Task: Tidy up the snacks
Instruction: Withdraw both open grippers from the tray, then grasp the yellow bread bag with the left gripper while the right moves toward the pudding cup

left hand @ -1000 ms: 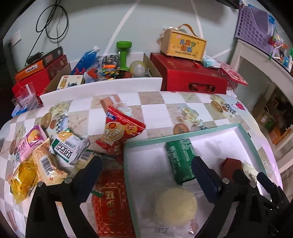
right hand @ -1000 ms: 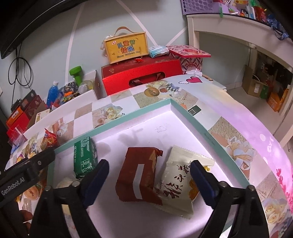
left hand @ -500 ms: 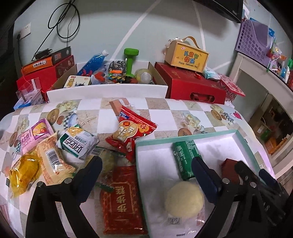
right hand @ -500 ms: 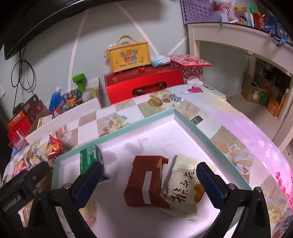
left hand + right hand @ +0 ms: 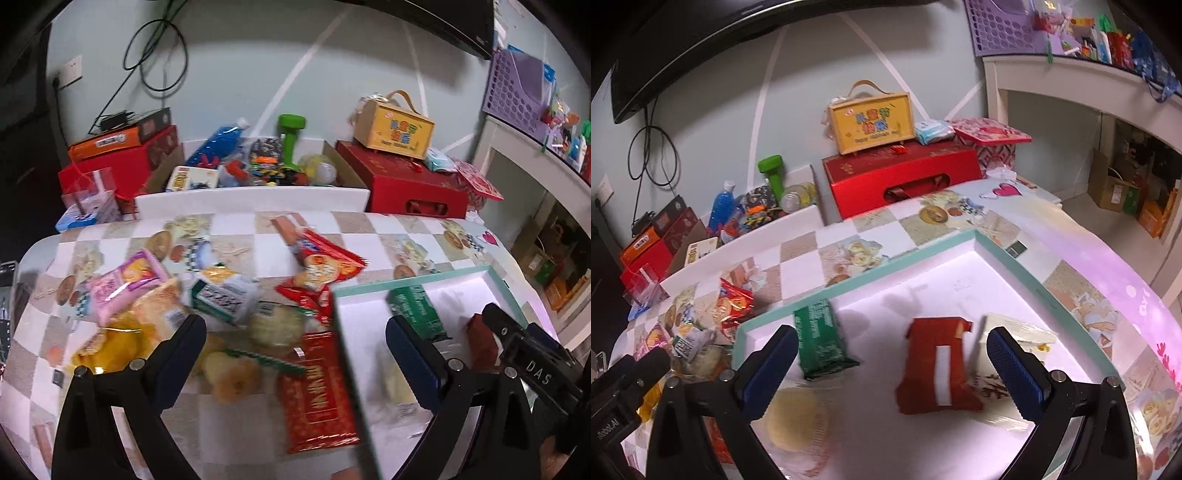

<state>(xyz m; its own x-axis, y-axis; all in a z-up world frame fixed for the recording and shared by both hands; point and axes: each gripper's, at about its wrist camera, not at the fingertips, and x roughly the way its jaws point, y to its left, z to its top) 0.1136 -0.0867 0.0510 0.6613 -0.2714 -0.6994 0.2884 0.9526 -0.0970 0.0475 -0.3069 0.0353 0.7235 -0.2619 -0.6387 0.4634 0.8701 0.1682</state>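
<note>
A white tray with a teal rim (image 5: 1008, 254) (image 5: 410, 286) holds a green packet (image 5: 818, 339) (image 5: 415, 312), a brown pouch (image 5: 938, 369), a cream packet (image 5: 1008, 354) and a round pale bun (image 5: 796, 417). My right gripper (image 5: 892, 360) hangs open above the tray with nothing between its fingers. My left gripper (image 5: 295, 349) is open over the loose snacks left of the tray: a red flat packet (image 5: 317, 391), a red biscuit bag (image 5: 321, 273), a white-green packet (image 5: 225, 295), a pink bag (image 5: 123, 286) and yellow bags (image 5: 110, 343).
Behind the checked table (image 5: 388, 229) stand a white bin of toys (image 5: 258, 195), a red gift box (image 5: 402, 188) with a yellow case (image 5: 393, 129) on it, and red boxes (image 5: 118, 158) at the left. A white desk (image 5: 1071, 81) rises at the right.
Both grippers have drawn back and up from the table. The left one has swung left from over the tray to over the loose snacks. The right gripper's jaws have widened slightly.
</note>
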